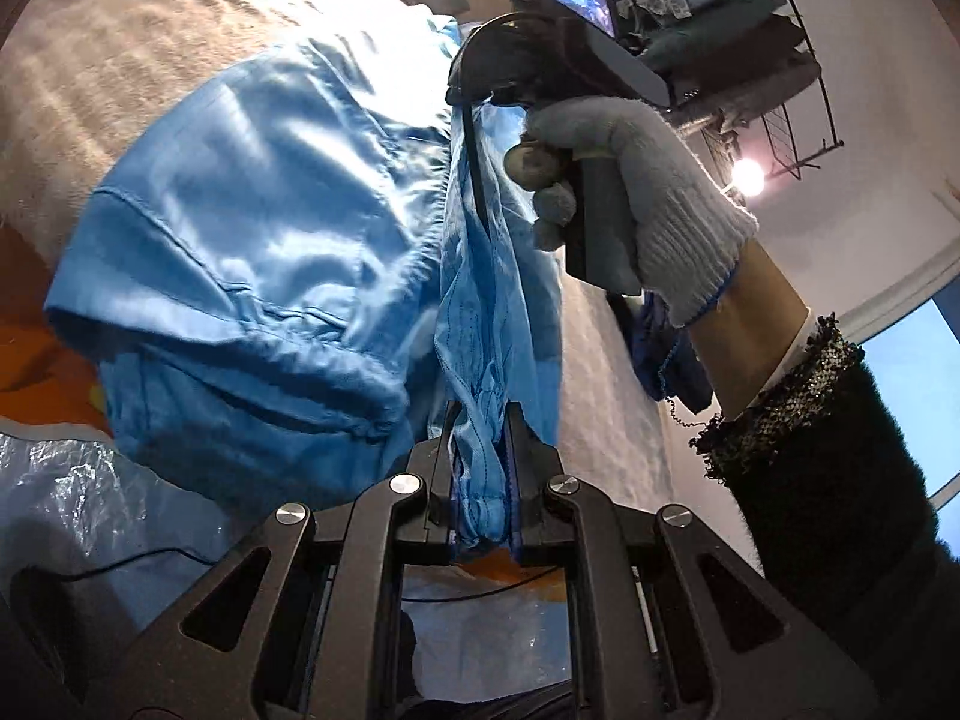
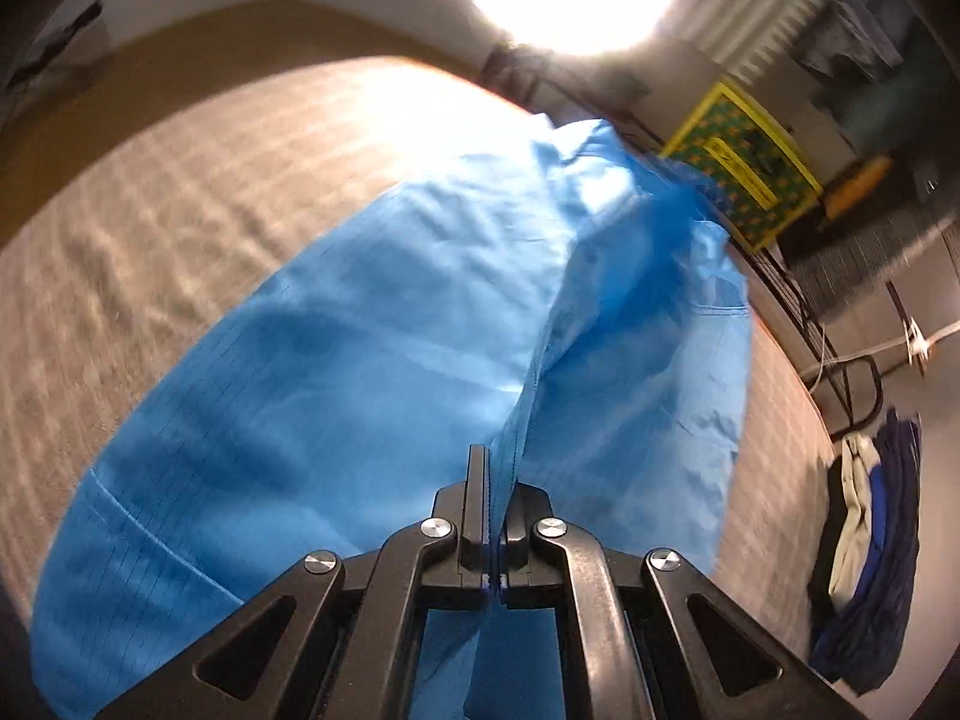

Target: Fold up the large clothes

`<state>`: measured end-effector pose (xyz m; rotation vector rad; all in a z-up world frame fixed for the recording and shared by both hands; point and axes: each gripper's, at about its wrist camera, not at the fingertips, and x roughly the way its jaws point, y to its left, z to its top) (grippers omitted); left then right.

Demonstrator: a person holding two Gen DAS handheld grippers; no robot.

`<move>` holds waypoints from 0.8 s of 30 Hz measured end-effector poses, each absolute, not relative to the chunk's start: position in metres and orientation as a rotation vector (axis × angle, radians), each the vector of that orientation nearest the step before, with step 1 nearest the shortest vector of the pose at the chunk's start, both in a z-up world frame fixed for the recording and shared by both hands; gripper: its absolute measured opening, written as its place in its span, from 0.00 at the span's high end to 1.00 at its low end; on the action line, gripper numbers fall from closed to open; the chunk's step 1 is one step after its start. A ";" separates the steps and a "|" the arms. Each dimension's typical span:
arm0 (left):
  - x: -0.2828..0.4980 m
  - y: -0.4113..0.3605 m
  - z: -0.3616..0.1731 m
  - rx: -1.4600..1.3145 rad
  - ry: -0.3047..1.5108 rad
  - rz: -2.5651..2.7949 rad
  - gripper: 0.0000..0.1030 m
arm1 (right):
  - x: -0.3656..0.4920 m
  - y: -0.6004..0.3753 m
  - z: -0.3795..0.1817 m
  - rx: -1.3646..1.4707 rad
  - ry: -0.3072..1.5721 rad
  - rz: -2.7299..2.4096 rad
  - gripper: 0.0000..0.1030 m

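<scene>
The big shiny blue cloth garment (image 2: 372, 360) lies on the beige bed cover (image 2: 180, 192), stretching away from both claws. The left gripper (image 1: 483, 480) and right gripper (image 2: 492, 510) each pinch an edge.

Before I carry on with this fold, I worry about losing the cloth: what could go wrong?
The right gripper pinches only a thin edge of the blue garment, so a tug could pull it free. The left gripper clamps a thick bunch, which may set creases. Loose fabric hanging between them could drag across the beige surface and fold unevenly.
</scene>
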<state>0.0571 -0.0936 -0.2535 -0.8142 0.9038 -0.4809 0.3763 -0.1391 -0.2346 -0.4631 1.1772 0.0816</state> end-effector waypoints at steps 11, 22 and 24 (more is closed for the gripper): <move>0.065 -0.093 -0.250 -0.823 0.912 -0.490 0.91 | 0.374 -0.209 -0.192 0.012 1.149 0.224 0.64; 0.067 -0.083 -0.237 -0.807 0.864 -0.474 0.91 | 0.236 -0.318 -0.139 0.342 1.061 0.195 0.66; 0.067 -0.079 -0.243 -0.795 0.871 -0.430 0.91 | 0.204 -0.315 -0.148 0.361 1.077 0.220 0.68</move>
